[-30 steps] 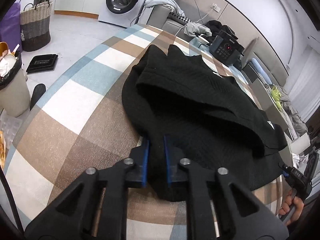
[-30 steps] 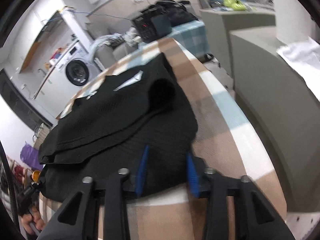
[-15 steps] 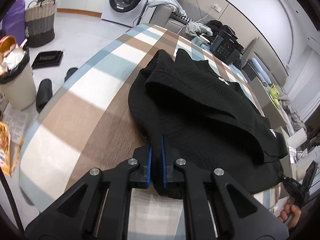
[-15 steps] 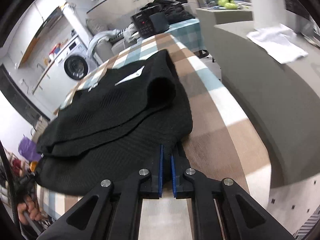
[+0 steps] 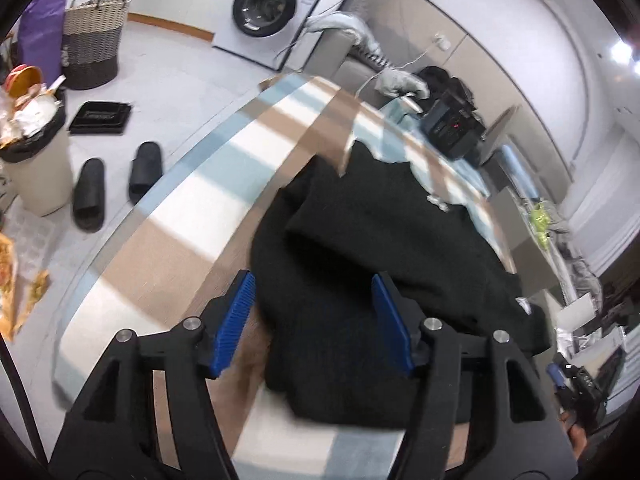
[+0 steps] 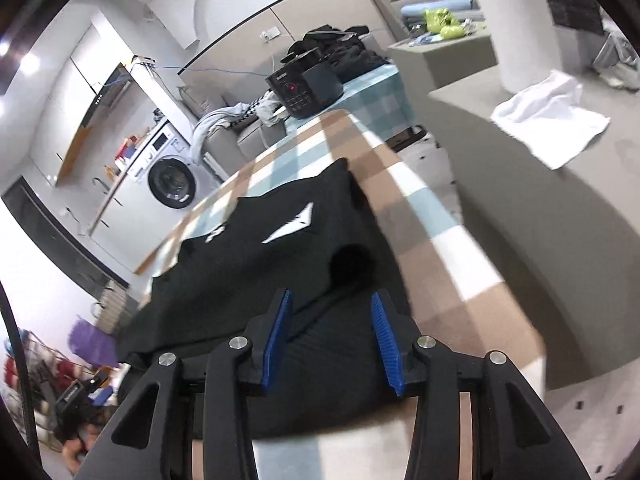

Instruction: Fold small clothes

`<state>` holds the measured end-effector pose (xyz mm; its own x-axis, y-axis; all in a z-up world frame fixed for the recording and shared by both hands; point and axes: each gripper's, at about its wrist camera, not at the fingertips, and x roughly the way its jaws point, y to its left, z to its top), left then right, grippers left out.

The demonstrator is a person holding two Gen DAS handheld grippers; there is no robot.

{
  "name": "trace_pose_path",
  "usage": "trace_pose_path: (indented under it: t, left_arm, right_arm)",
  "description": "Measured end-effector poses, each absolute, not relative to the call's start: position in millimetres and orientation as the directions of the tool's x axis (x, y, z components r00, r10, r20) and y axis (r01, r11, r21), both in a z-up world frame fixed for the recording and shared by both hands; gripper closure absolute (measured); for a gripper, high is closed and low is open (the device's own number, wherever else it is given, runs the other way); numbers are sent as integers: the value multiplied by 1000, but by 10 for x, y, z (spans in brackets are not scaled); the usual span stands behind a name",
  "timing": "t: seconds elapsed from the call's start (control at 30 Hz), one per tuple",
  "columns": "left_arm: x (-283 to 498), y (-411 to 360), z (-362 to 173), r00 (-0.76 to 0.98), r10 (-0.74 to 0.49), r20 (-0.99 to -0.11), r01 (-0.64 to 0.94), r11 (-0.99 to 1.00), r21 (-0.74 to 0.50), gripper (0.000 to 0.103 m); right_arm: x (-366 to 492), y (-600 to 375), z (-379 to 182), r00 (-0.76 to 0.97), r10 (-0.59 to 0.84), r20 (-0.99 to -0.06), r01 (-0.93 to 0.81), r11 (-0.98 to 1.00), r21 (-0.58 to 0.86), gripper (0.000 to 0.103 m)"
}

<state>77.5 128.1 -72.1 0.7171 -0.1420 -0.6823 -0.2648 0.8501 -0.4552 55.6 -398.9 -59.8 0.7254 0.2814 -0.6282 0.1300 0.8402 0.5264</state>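
A black knit garment (image 5: 372, 264) lies folded over itself on the checked tablecloth (image 5: 172, 236). In the left wrist view my left gripper (image 5: 312, 312) hangs above its near left edge, jaws opening, blue pads (image 5: 236, 316) wide apart and free of the cloth. In the right wrist view the same garment (image 6: 280, 256), with a white mark on it, lies under my right gripper (image 6: 332, 340). Its jaws are opening too, and the pads (image 6: 384, 340) stand clear of the fabric below them. The other gripper shows at each view's bottom corner.
A black device (image 6: 304, 88) sits at the table's far end. A grey counter (image 6: 520, 208) with a white cloth (image 6: 552, 116) runs along the right. On the floor at left are a bin (image 5: 36, 160), slippers (image 5: 116, 184), a basket (image 5: 94, 44) and a washing machine (image 5: 268, 8).
Both grippers were shut on the garment's near edge and have let it go, jaws now wide. Both have lifted and drawn back from the cloth, which lies flat on the table.
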Motion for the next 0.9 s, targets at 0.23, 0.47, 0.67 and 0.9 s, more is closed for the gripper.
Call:
trace_pose_path:
  t: [0.23,0.47,0.67,0.9]
  left_arm:
    - [1301,1238,-819,678,-187,-711,-259,844,-469,45]
    - [1598,1239,-999,652,-194,-732,-283,834,-474,46]
    - [1694,1213,-985,676,-210,-707,-242,842,-482,71]
    - [1729,1144,-935,681,-212,-701,-211,860,-465,91]
  right_arm:
    - [737,-3939,-748,679,341,-650,139,810,569,61]
    - [887,-4014,-786,667,300,-682,170,829,532,61]
    - [1015,-4027,-786,672,299,-677,153,839,522,55]
    - [957,-4152,-857,676,280,-681,198,821,535,55]
